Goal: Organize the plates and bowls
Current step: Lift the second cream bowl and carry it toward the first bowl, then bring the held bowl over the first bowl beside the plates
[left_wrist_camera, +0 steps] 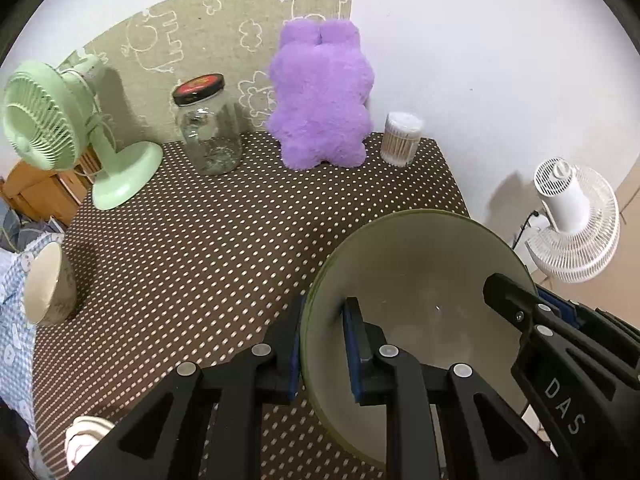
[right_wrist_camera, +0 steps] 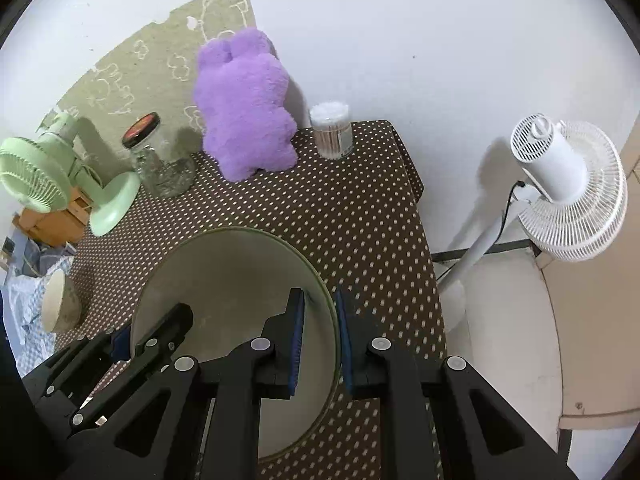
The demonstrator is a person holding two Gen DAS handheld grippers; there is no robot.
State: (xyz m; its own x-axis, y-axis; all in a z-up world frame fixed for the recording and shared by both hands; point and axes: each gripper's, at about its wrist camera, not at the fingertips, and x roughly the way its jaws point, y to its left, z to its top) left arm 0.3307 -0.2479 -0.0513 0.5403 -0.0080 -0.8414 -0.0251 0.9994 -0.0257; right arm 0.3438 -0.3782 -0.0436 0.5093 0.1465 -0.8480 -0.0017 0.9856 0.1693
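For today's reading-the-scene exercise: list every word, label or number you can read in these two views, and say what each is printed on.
"DAS": white letters on the black body of the right gripper, seen in the left wrist view.
Red label on the glass jar's black lid: too blurred to read.
Nothing else legible.

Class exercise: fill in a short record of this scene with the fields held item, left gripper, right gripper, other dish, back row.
held item: large green-rimmed bowl, lifted above the dotted table
left gripper: shut on its rim
right gripper: shut on the opposite rim
other dish: small bowl, tipped on its side
back row: green fan, glass jar, purple plush, cotton swabs
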